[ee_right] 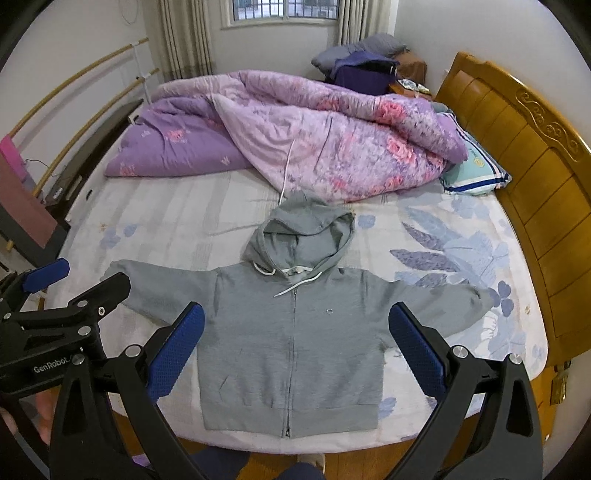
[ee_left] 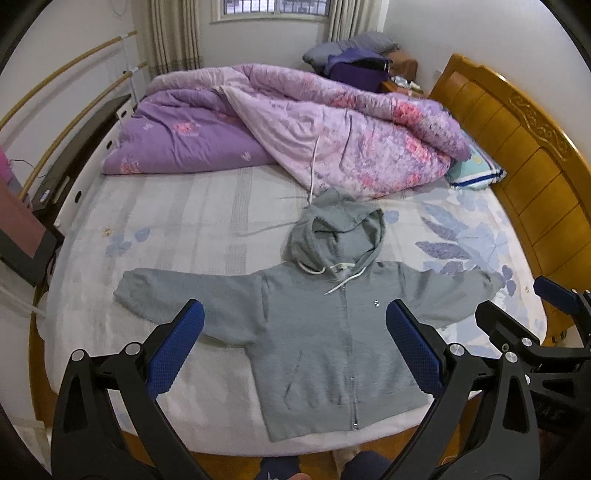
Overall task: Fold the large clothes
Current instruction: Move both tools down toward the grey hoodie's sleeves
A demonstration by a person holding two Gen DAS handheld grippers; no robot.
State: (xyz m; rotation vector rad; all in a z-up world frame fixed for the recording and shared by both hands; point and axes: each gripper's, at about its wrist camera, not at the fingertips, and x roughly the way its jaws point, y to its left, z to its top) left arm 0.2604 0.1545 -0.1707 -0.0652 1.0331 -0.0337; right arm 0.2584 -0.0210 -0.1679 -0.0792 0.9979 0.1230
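On the bed (ee_left: 155, 221), near its front edge, a grey zip hoodie (ee_left: 332, 339) lies flat, front up, zipped, both sleeves spread sideways, hood pointing toward the far wall. Sheet under it pale, with blue leaf print on the right side. Behind the hoodie, a purple flowered quilt (ee_left: 295, 125) is bunched across the far half of the bed; a striped pillow (ee_left: 476, 170) sits beside it against the wooden headboard (ee_left: 517, 147) at right. Window (ee_right: 284, 11) with curtains on the far wall; dark pillows (ee_right: 362, 48) piled below it. Left tongs (ee_left: 295, 332) spread wide, gripping nothing, above the hoodie. Right tongs (ee_right: 297, 334) likewise wide apart and empty.
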